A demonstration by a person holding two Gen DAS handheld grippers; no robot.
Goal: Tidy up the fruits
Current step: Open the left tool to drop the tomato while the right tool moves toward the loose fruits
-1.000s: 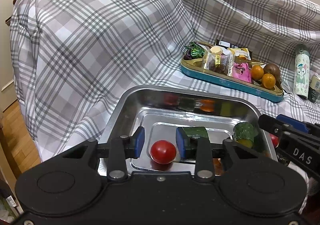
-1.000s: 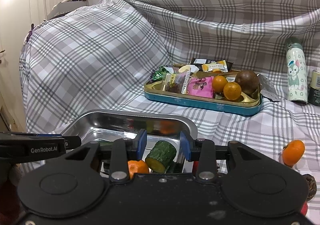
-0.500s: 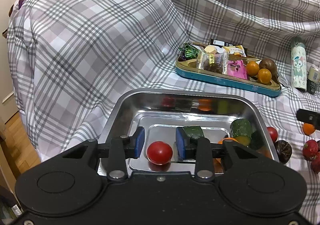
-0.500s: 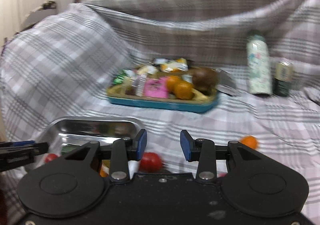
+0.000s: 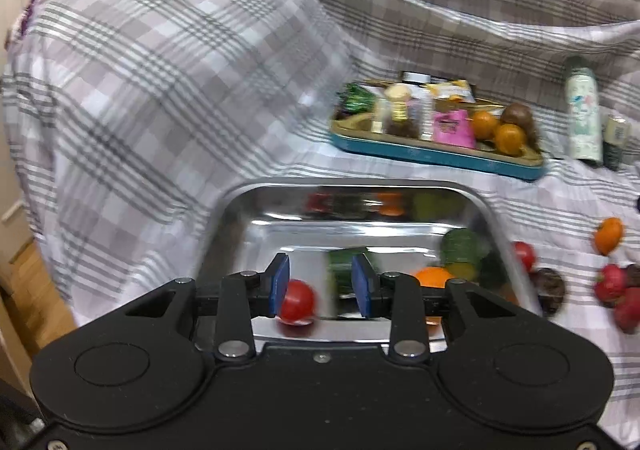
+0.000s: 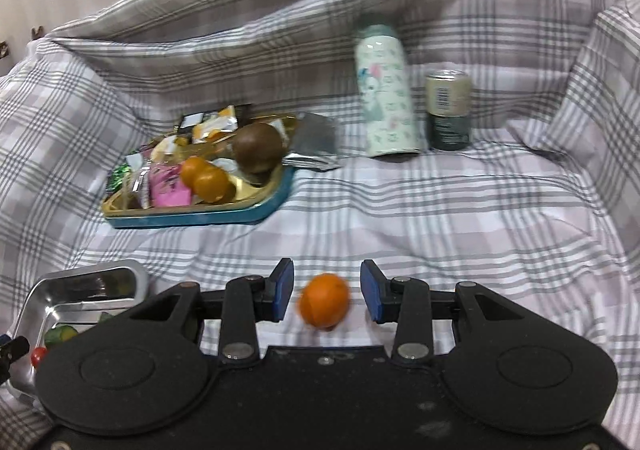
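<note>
the right gripper (image 6: 326,296) has its blue pads spread, an oval, smooth orange (image 6: 324,305) low in the frame's centre framed in the gap, untouched, long axis tilted slightly off upright. the left gripper (image 5: 320,286), jaws apart and pinching nothing, hangs over a shiny steel tray (image 5: 240,206) holding a round tomato (image 5: 298,302) on plaid cloth (image 6: 440,218).
</note>
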